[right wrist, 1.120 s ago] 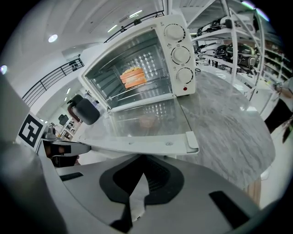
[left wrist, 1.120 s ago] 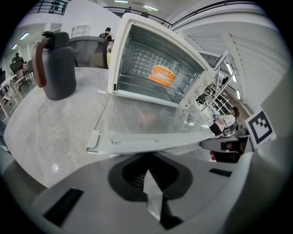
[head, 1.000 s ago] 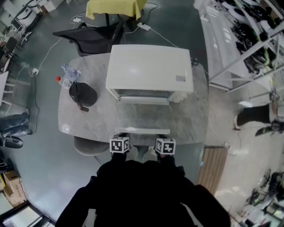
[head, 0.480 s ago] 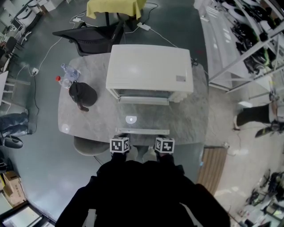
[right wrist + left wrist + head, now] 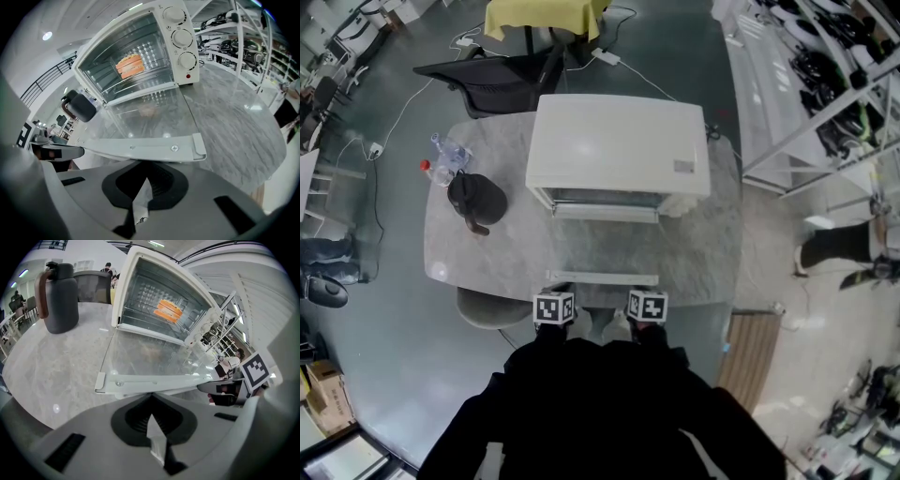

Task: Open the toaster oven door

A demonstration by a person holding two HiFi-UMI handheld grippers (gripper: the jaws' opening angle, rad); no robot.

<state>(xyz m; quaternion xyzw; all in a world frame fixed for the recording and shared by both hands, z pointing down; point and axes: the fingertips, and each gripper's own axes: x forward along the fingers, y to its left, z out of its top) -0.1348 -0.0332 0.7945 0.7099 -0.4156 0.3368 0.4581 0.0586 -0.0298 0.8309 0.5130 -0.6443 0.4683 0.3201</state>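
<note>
The white toaster oven [image 5: 619, 145] stands at the middle of the marble table [image 5: 712, 244]. Its glass door [image 5: 150, 357] hangs fully down, flat toward me, and orange food [image 5: 168, 310] lies on the rack inside. The door's handle bar [image 5: 602, 277] lies near the table's front edge. My left gripper [image 5: 553, 307] and right gripper [image 5: 648, 307] sit side by side just behind that bar, close to my body. In the left gripper view the left gripper [image 5: 152, 420] is shut and holds nothing. The right gripper [image 5: 143, 187] is shut and holds nothing too, with the handle bar [image 5: 150, 150] just ahead of it.
A black jug [image 5: 474, 200] and a clear water bottle [image 5: 442, 159] stand on the table's left part. A black chair [image 5: 487, 80] is behind the table, a stool [image 5: 487, 309] at its front left, and metal shelving [image 5: 825, 84] at the right.
</note>
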